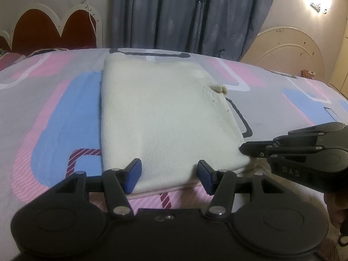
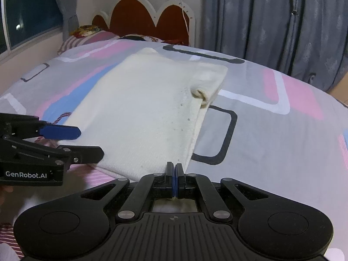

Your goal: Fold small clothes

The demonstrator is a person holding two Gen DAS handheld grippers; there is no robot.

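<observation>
A cream knit garment point(image 1: 163, 119) point(image 2: 141, 113) lies flat, folded into a rectangle, on the patterned bed sheet point(image 1: 54, 119) point(image 2: 271, 141). A rolled cuff point(image 1: 218, 89) point(image 2: 201, 94) pokes out at its right edge. My left gripper point(image 1: 169, 175) point(image 2: 90, 142) is open, its blue pads point(image 1: 134, 175) standing either side of the near hem without pressing it. My right gripper point(image 2: 175, 174) point(image 1: 242, 149) is shut at the garment's near right corner. A sliver of cream fabric shows between its pads.
The bed runs back to a red and white scalloped headboard point(image 1: 54, 28) point(image 2: 141, 15) with pillows point(image 2: 87, 37) in front of it. Grey curtains point(image 1: 184, 10) hang behind the bed. A hand point(image 1: 335, 208) holds the right gripper at the near right.
</observation>
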